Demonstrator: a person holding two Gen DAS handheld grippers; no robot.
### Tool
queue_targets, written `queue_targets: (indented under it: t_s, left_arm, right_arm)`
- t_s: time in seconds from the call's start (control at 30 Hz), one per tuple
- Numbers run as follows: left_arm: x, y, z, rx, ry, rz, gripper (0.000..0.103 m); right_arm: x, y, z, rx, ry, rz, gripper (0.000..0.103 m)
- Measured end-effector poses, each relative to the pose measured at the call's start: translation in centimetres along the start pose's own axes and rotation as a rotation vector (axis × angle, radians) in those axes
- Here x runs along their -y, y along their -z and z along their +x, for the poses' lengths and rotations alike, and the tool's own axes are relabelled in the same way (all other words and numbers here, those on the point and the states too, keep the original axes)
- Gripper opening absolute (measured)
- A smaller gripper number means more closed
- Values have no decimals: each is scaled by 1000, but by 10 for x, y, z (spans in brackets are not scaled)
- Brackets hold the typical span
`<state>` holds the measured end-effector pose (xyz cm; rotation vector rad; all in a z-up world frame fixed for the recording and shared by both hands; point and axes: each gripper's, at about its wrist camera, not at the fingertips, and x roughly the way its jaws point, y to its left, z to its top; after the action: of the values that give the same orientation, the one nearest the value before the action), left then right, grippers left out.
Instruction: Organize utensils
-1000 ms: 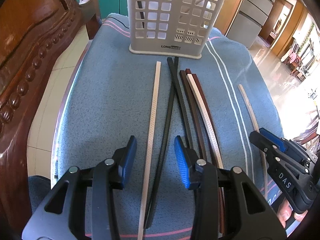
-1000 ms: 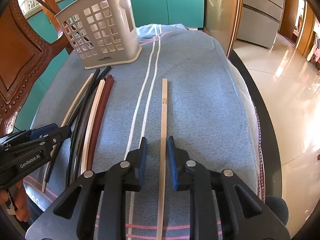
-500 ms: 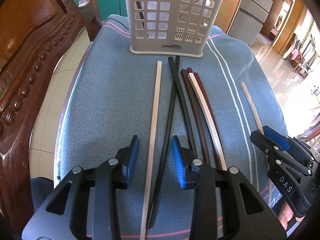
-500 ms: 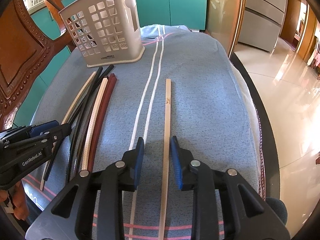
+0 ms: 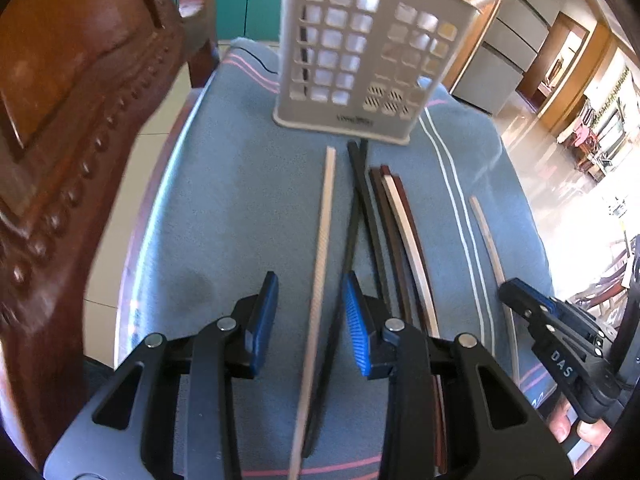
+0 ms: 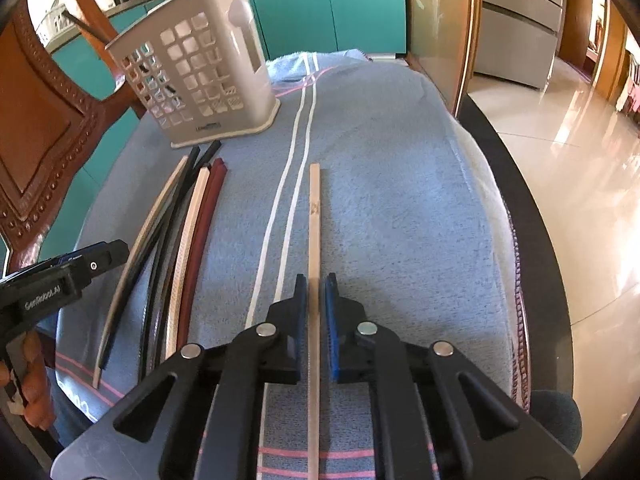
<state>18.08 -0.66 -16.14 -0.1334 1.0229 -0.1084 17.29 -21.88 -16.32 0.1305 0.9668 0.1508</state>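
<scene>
A pale perforated utensil basket (image 5: 360, 60) stands upright at the far end of a blue towel (image 5: 248, 208). Before it lie a white chopstick (image 5: 326, 216), black chopsticks (image 5: 362, 184) and dark red ones (image 6: 208, 208) with a cream one among them. My left gripper (image 5: 310, 296) is open, straddling the white chopstick and a black one without touching them. Its tip also shows in the right wrist view (image 6: 116, 250). A wooden chopstick (image 6: 315, 220) lies apart on the right. My right gripper (image 6: 316, 284) is closing its jaws onto it, the pads pressing both sides.
A carved wooden chair (image 5: 60, 120) stands close along the left of the table. The dark table rim (image 6: 520, 200) curves down the right side, with shiny floor beyond. Teal cabinets (image 6: 340, 0) rise behind the basket. A hand's fingers (image 6: 32, 380) hold the left gripper's handle.
The right jaws have closed from a clear gap onto the wooden chopstick. The left jaws narrowed slightly early on and have since held still over the white and black chopsticks.
</scene>
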Motion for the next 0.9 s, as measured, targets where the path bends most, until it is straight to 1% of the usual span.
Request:
queue_targets:
  t_s: [0.1,0.23,0.4,0.47,0.53,0.6,0.63,0.73,0.9]
  left_arm:
    - [-5,-4,3,-7,9,-24,34]
    - [-3,-16,9,-11,-5,-15,34]
    - [8,-38,21,-11,-37,14,34]
    - [16,-44,29,-14,-65,45,34]
    - [23,-48,36,-17,-110,71,34]
    - [25,-49,44,-36,-122,81,34]
    - [25,-49,46,-46,-124,83,34]
    - [23,-46,46,-39,-133,95,35]
    - [23,-46,45,-32,-140,105,36]
  right_arm:
    - [0,-2,-2,6,13,-6,11]
    - [-1,-7,-3,12,10,-15,21]
    - [-8,-19,5,7,36,-55,23]
    - [-11,-21,10,0,49,-73,23]
    - [-13,-21,16,-18,53,-87,23]
    - [-16,-21,20,-17,65,-105,24]
    - [-19,-22,21,-18,73,-120,27]
    - [-23,-22,23,-13,89,-140,30]
    - [-26,-26,28,3,110,-154,32]
